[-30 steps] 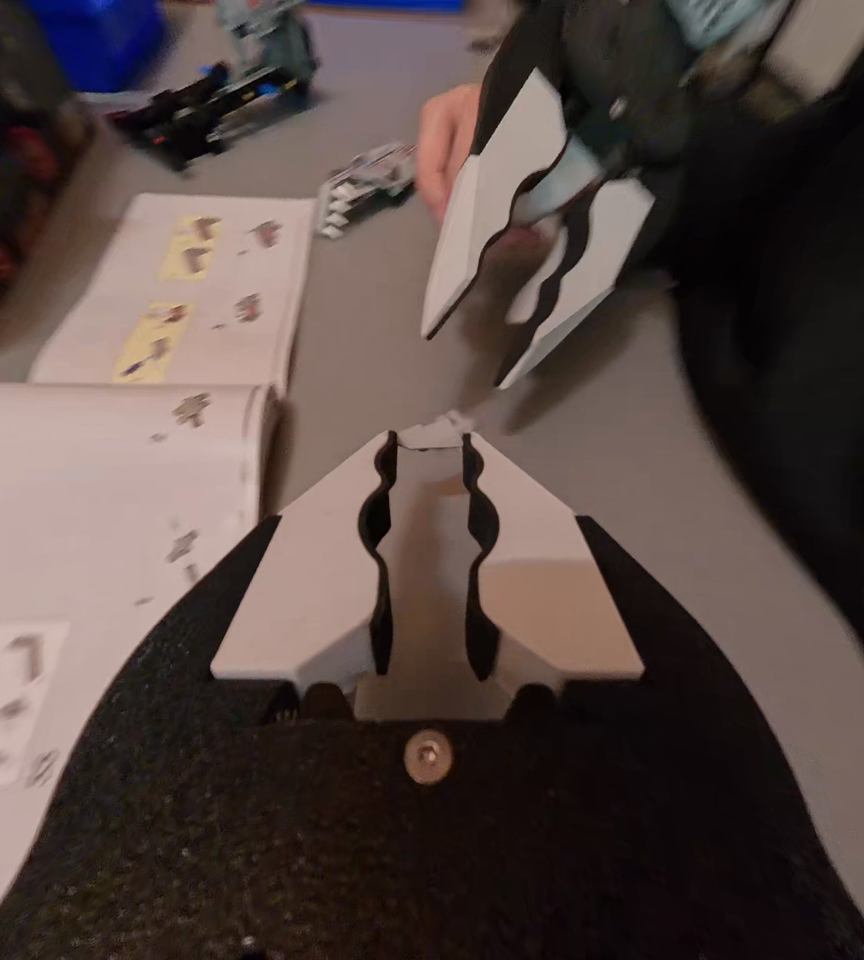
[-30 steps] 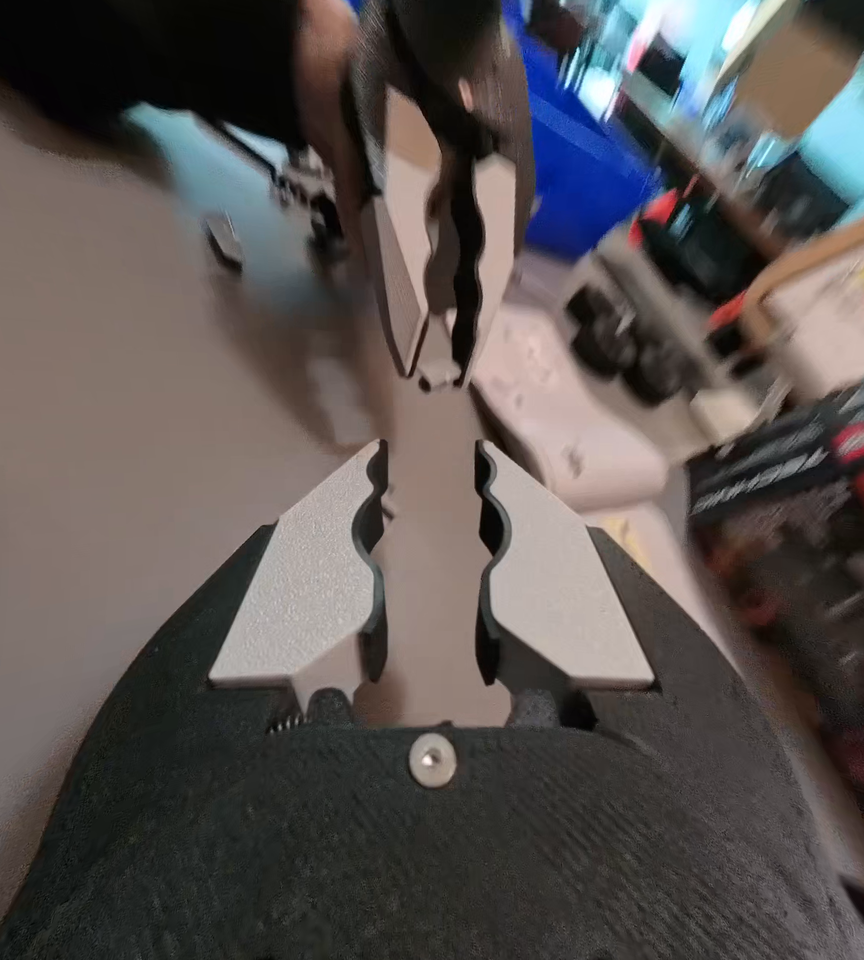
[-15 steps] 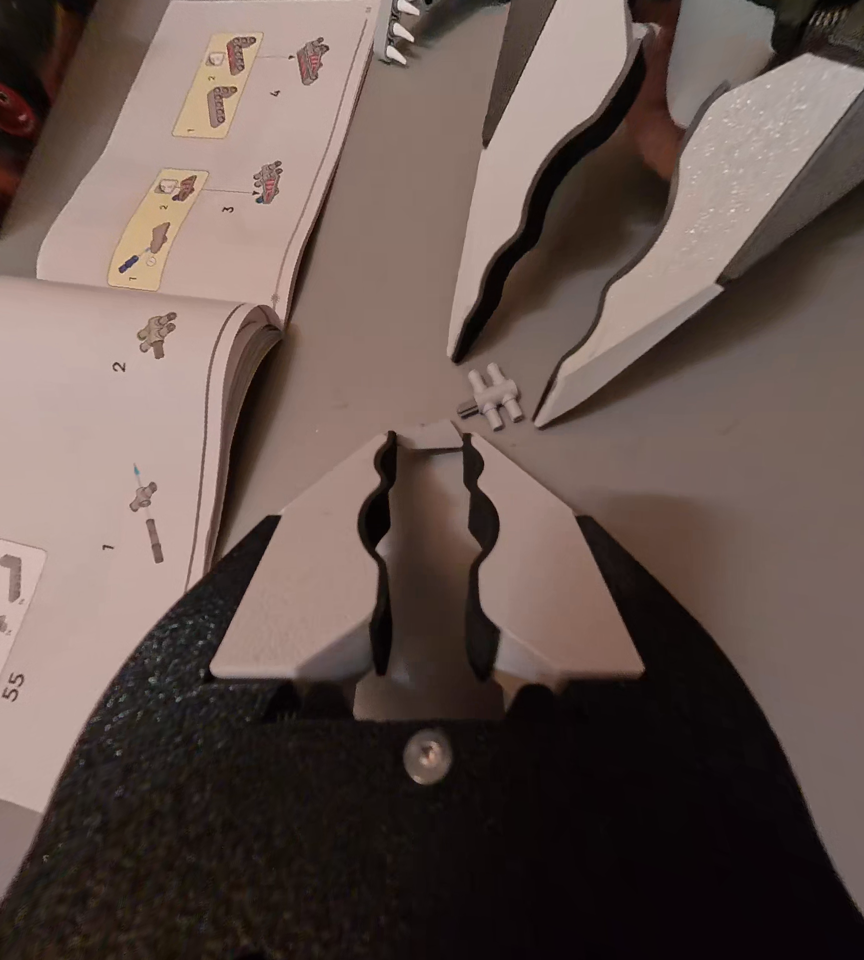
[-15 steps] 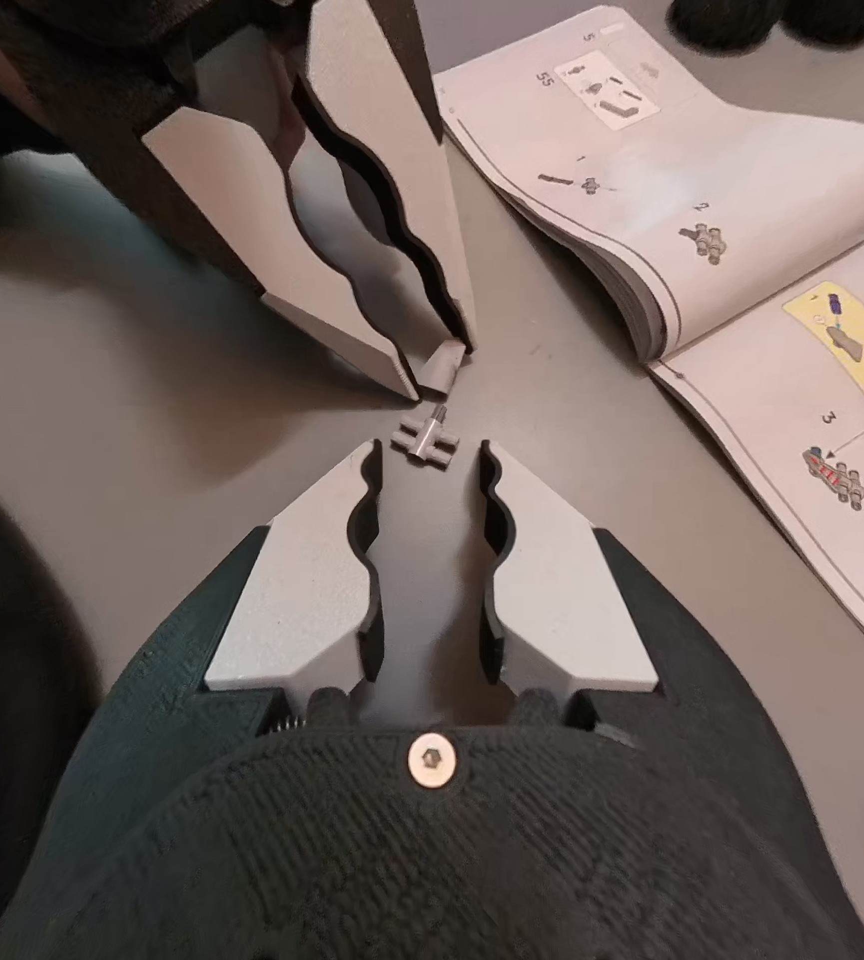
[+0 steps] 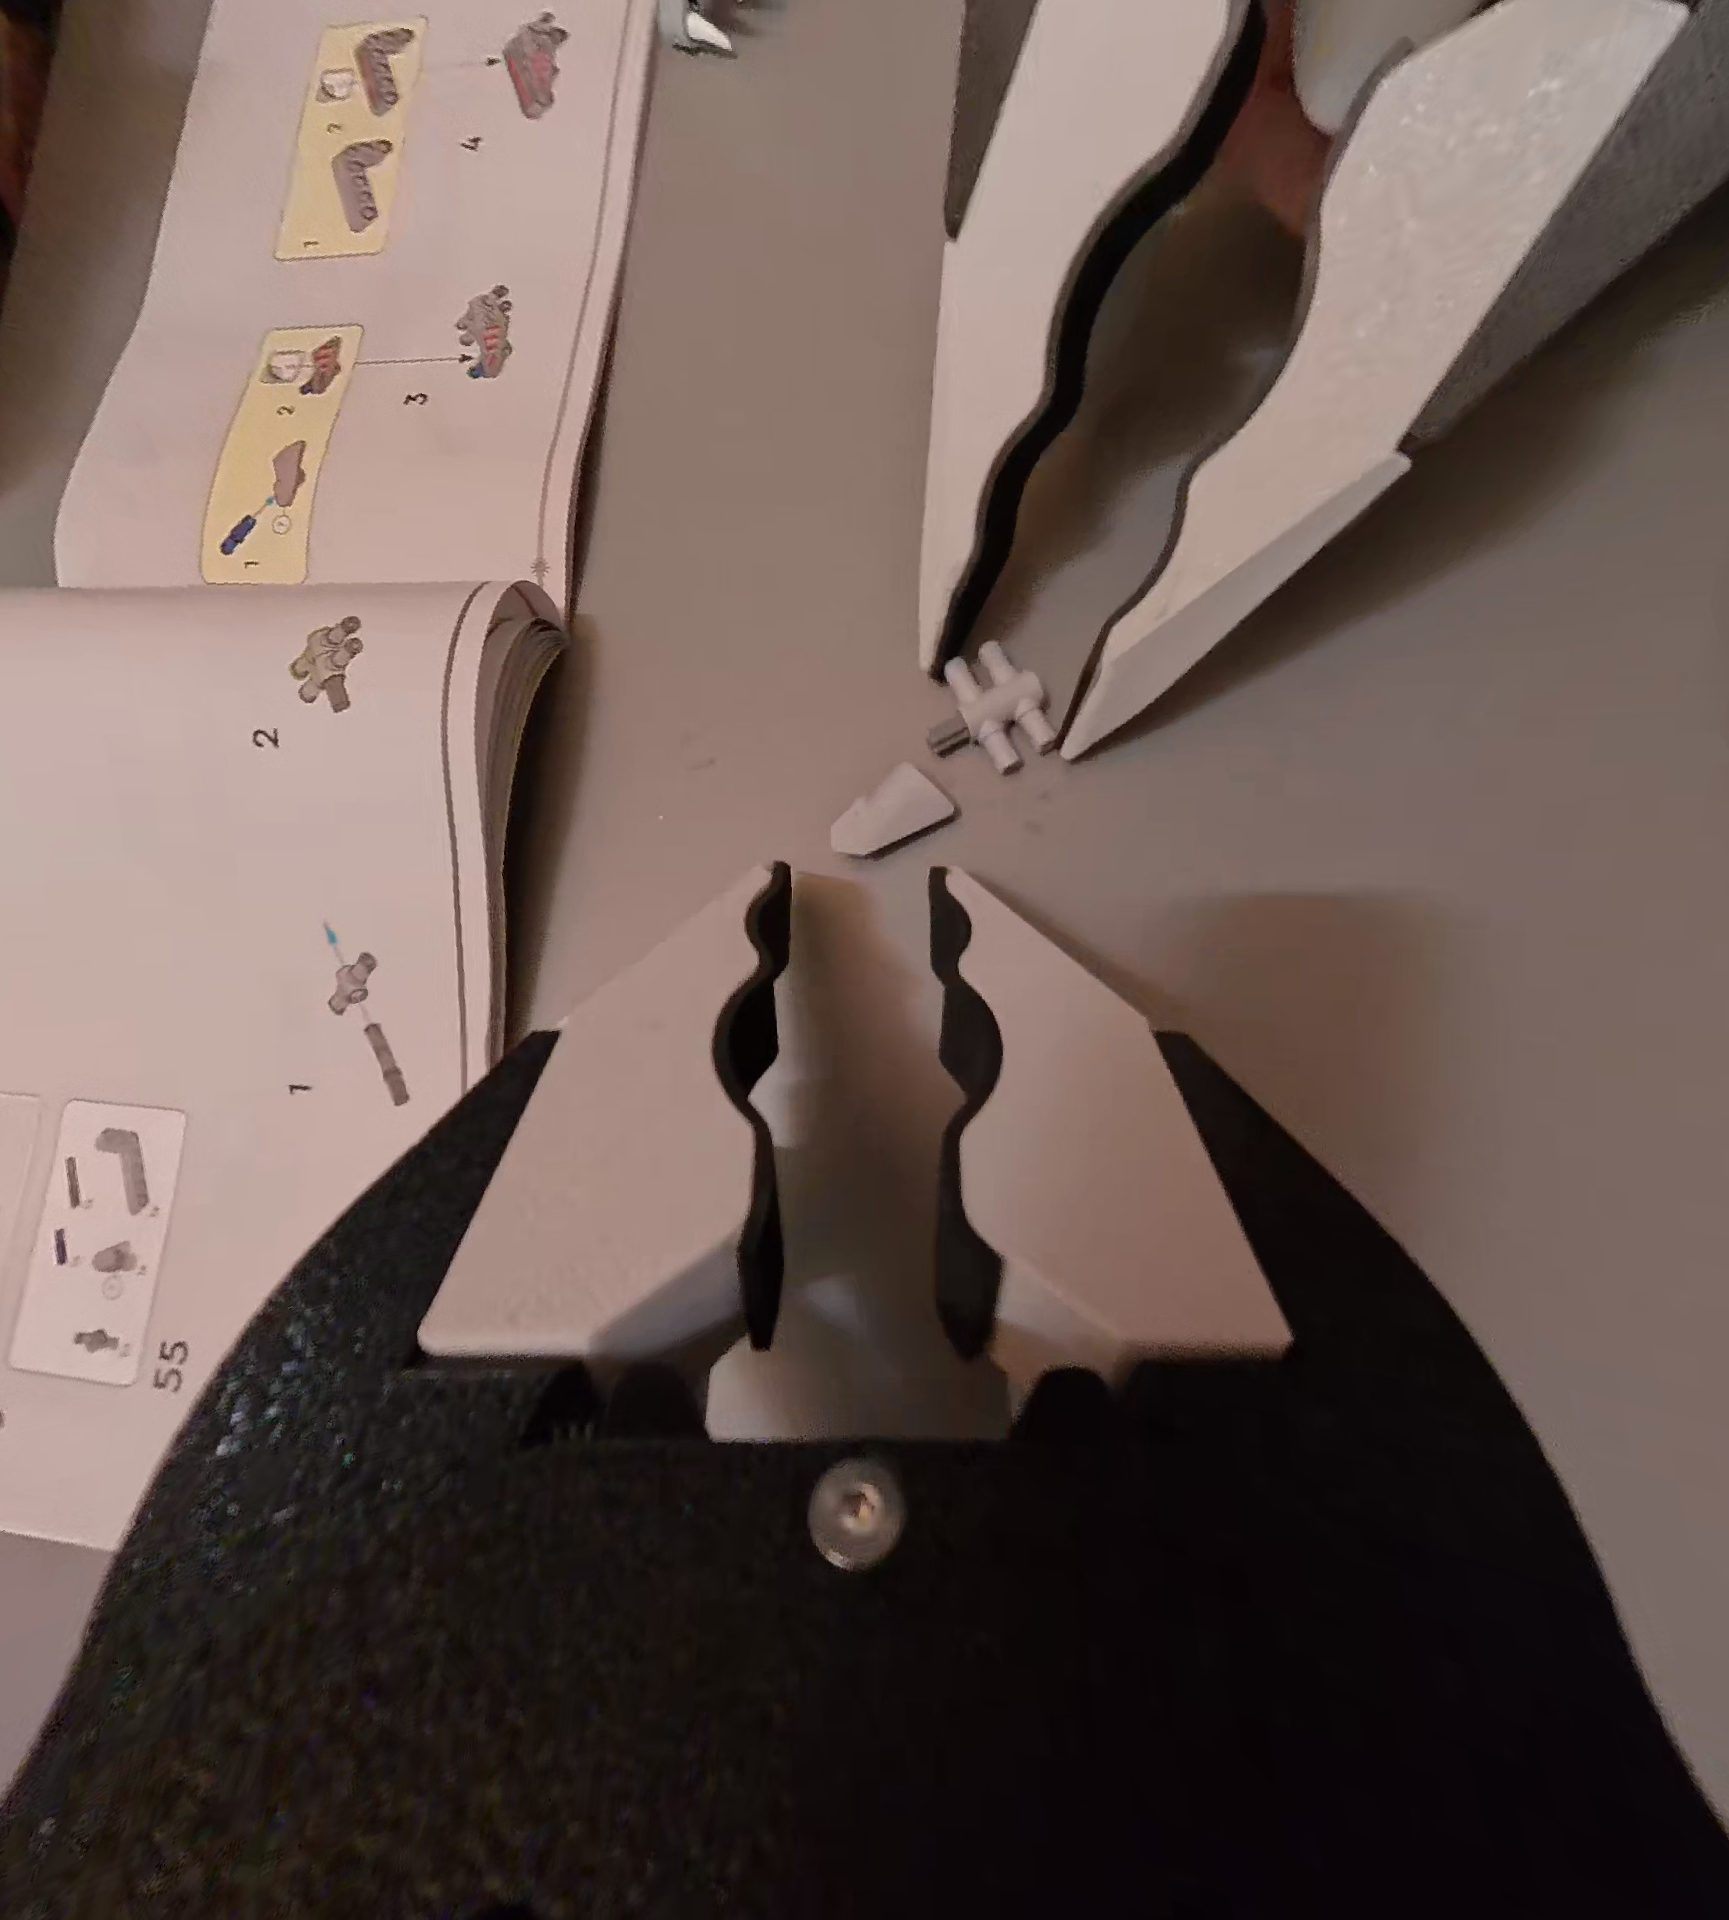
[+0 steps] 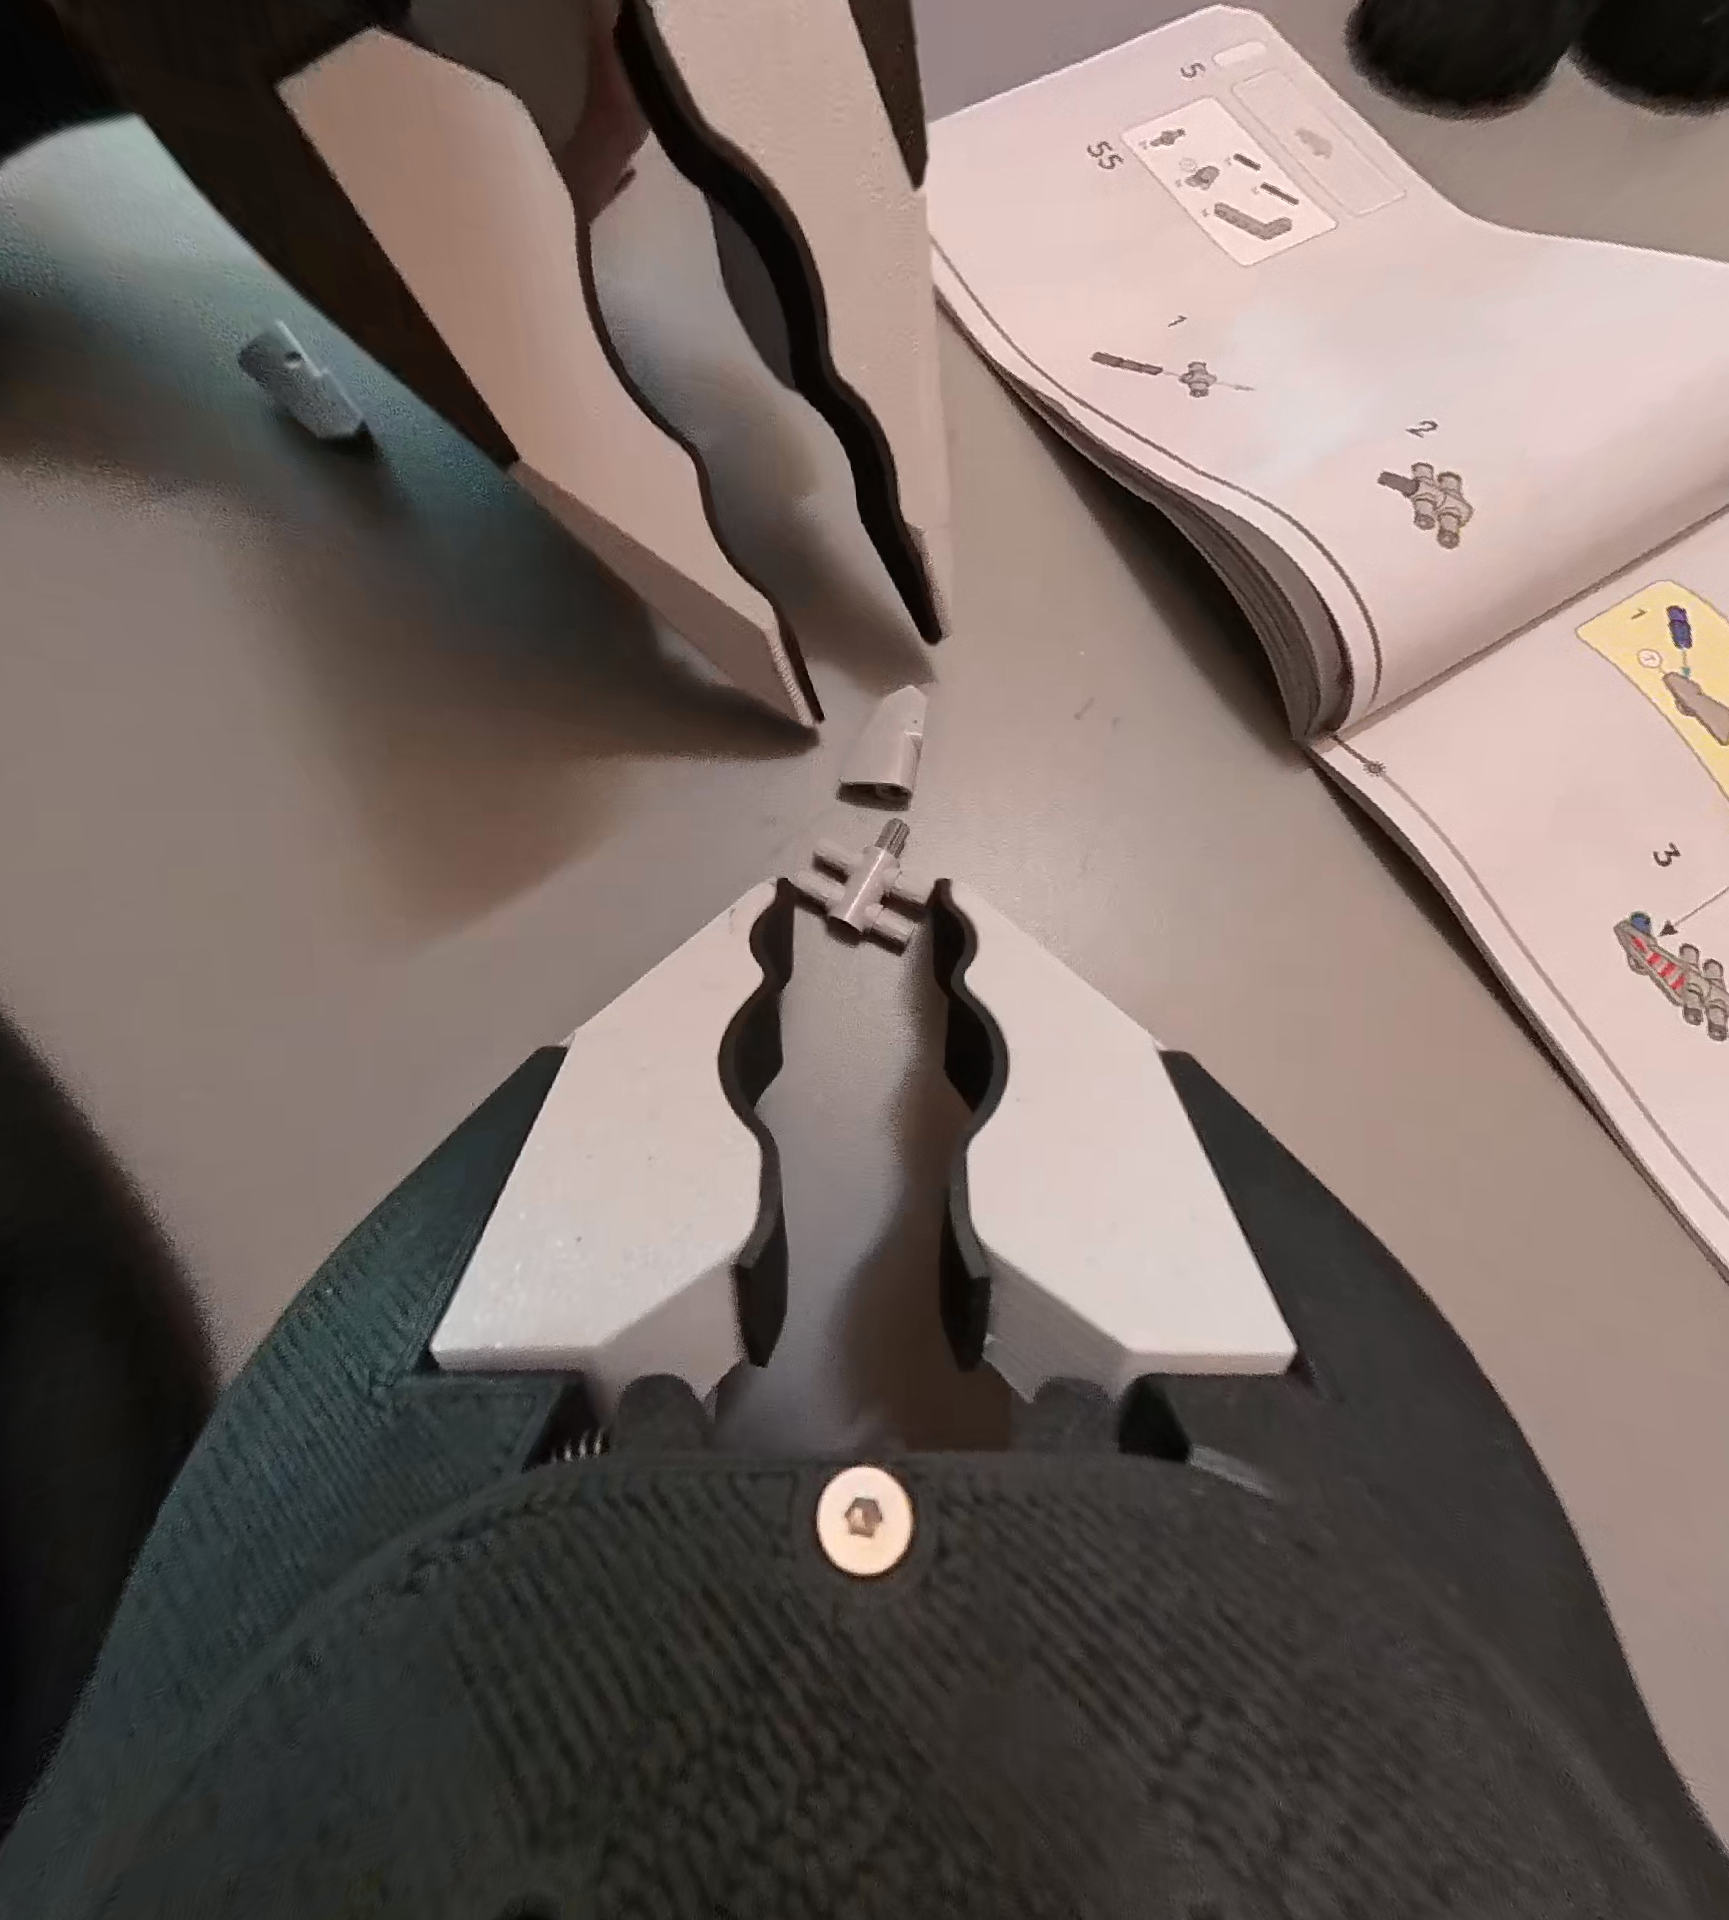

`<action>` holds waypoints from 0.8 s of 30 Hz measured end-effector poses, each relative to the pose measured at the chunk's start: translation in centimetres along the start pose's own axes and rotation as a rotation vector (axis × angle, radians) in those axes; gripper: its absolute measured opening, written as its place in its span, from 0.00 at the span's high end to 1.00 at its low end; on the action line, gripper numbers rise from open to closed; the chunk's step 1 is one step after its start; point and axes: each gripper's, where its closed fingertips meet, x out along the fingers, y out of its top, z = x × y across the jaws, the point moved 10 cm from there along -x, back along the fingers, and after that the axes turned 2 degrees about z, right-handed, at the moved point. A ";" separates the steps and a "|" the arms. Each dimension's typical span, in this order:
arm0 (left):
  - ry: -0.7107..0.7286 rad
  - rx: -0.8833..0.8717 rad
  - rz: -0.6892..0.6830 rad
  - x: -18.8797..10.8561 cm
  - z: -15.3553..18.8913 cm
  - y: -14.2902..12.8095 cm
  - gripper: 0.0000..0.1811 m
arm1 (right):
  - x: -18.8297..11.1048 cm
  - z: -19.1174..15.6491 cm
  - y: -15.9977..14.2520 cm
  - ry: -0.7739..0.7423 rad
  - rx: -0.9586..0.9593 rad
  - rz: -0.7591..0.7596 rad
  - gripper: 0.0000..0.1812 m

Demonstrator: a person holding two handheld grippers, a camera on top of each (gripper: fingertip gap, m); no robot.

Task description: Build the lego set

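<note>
- Facing each other across a grey table (image 5: 1359, 1039), both grippers point tips inward at two small parts.
- Left gripper (image 5: 858, 873): jaws apart, nothing between them. In the right wrist view it (image 6: 875, 675) enters from the top, tips close above the tabletop.
- Right gripper (image 6: 858, 883): jaws apart, not clamped. In the left wrist view it (image 5: 1005, 707) comes in from upper right, tips low at the table.
- Connector (image 6: 865, 896): light grey cross-shaped piece with a short dark axle stub, lying on the table right at the right gripper's tips, between them. In the left wrist view it (image 5: 995, 717) fills the gap between those tips; contact with the fingers cannot be confirmed.
- Wedge (image 5: 889, 812): small pale tapered piece, flat on the table just ahead of the left gripper's tips, loose, not gripped. In the right wrist view it (image 6: 884, 753) sits between the two grippers, just beyond the connector, apart from it.
- Booklet (image 5: 216, 831): open instruction pages, flat on the table to the left of the left gripper; to the right of the right gripper (image 6: 1411, 468).
- Stray piece (image 6: 304, 395): small grey part, far left of the right gripper, well apart from the others.
</note>
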 end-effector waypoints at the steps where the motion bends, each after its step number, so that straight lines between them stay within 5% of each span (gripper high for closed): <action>1: -0.016 0.014 -0.012 -0.1 -0.2 0.0 0.87 | 0.0 0.2 0.0 0.016 -0.003 0.003 0.86; 9: -0.127 0.064 -0.012 0.7 -0.9 0.3 0.89 | -0.4 1.8 0.0 0.140 -0.083 -0.038 0.83; 24: -0.153 0.034 0.049 1.2 -0.8 0.1 0.94 | 0.0 0.4 -0.2 0.001 0.000 0.011 0.82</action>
